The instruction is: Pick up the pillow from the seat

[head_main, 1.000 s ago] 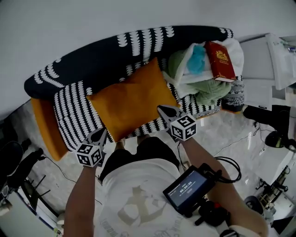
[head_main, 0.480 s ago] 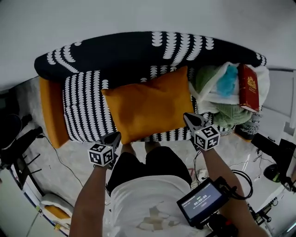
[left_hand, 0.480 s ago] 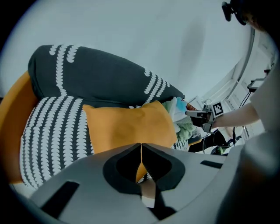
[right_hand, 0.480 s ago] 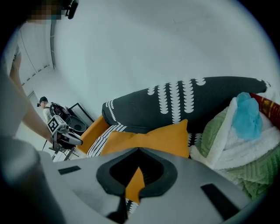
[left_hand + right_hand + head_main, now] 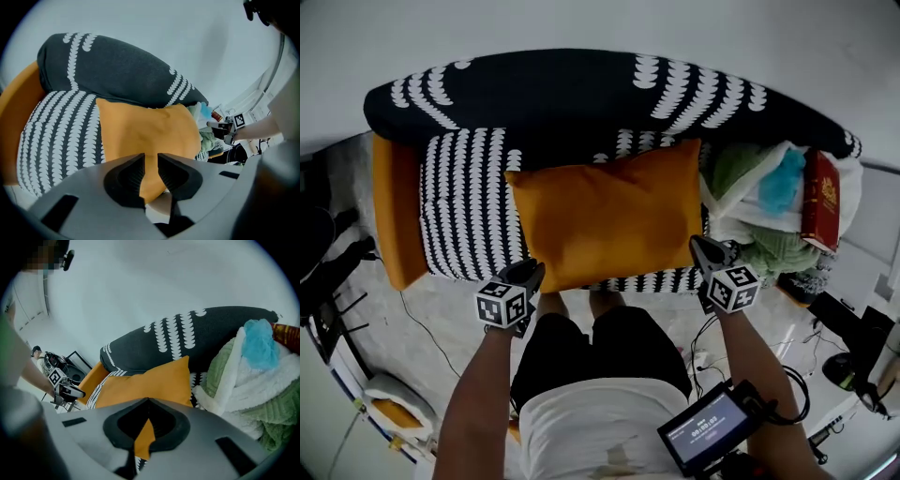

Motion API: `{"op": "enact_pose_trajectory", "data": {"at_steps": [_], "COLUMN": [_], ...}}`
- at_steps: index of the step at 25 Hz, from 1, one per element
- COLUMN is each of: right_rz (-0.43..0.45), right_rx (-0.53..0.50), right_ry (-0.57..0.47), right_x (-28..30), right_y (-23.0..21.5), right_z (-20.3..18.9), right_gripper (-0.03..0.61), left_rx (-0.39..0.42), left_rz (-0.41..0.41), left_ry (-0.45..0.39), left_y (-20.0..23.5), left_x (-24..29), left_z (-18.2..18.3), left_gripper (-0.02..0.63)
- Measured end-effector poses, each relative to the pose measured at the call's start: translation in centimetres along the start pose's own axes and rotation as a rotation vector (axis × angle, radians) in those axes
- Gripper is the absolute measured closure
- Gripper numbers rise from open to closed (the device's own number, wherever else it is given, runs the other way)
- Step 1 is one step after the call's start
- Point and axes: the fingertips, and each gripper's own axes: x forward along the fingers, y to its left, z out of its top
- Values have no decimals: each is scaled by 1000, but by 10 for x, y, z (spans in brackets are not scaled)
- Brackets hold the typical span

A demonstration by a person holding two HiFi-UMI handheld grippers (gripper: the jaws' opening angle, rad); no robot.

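An orange pillow [image 5: 605,220] lies flat on the black-and-white patterned sofa seat [image 5: 464,211], its back edge against the dark backrest [image 5: 581,94]. My left gripper [image 5: 532,273] hovers at the pillow's front left corner. Its jaws are opening, with a narrow gap and nothing pressed between them. The left gripper view shows the pillow [image 5: 145,131] just beyond those jaws [image 5: 151,158]. My right gripper [image 5: 698,247] is shut and empty just off the pillow's front right corner. From the right gripper view the pillow [image 5: 145,378] lies ahead of the closed tips [image 5: 149,402].
A heap of green, white and blue towels [image 5: 769,239] with a red book [image 5: 820,199] fills the sofa's right end. An orange side cushion [image 5: 394,220] stands at its left end. Cables and stands [image 5: 328,281] litter the floor; a small monitor [image 5: 708,441] hangs at the person's waist.
The head view has swung, so the sofa now lies more level and centred. Both grippers have stayed at the pillow's front corners, a little farther apart.
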Motion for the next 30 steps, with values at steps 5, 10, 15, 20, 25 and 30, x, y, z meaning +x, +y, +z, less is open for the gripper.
{"op": "enact_pose_trajectory", "data": {"at_steps": [5, 10, 15, 20, 25, 30], "right_rz": [-40, -100, -88, -32, 62, 108], "right_rx": [24, 60, 191, 257, 328, 381], "right_ry": [-12, -11, 41, 103, 111, 76], "right_x": [9, 21, 30, 47, 61, 64], "right_y": [-23, -52, -70, -76, -71, -78], "right_z": [-3, -2, -14, -25, -27, -35], "right_gripper": [561, 406, 289, 225, 222, 236], "left_rx": [-78, -158, -338, -353, -383, -433], "left_rz": [47, 101, 109, 101, 52, -3], "left_ry": [-45, -62, -122, -105, -85, -93], "left_y": [13, 37, 65, 82, 88, 86], "left_x": [13, 30, 39, 47, 62, 81], "left_z": [2, -5, -5, -9, -10, -14], "left_gripper": [482, 363, 248, 215, 209, 210]}}
